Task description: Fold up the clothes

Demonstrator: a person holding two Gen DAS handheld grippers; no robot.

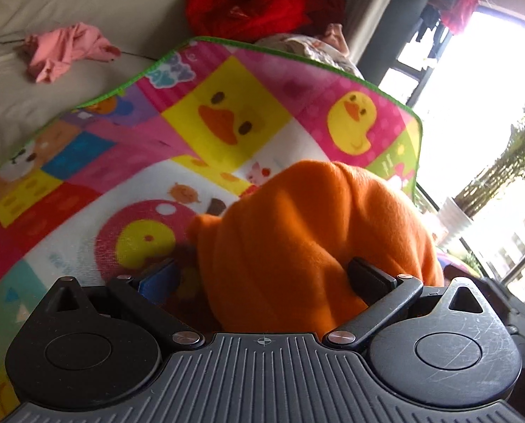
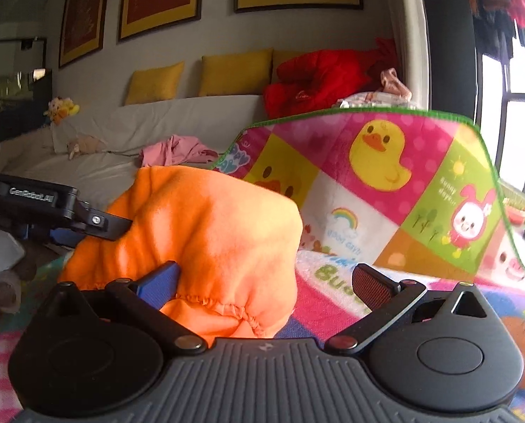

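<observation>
Orange garment (image 1: 308, 232) bunched up on the cartoon play mat (image 1: 227, 112), near the mat's right edge, w/ the mat's green-trimmed far edge curling up behind it. Left gripper (image 1: 262, 275): jaws wide apart, fabric piled between them; can't tell if they pinch it. Right gripper (image 2: 266, 278): jaws spread, blue pad touching the garment's gathered hem, red pad clear of it. Beyond the mat, sofa (image 2: 149, 120) w/ pink cloth (image 1: 65, 49), red jacket (image 2: 319, 77), yellow cushions (image 2: 234, 70).

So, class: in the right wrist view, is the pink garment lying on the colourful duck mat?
No, the pink garment lies on the pale sofa beyond the duck mat's green-trimmed edge.
</observation>
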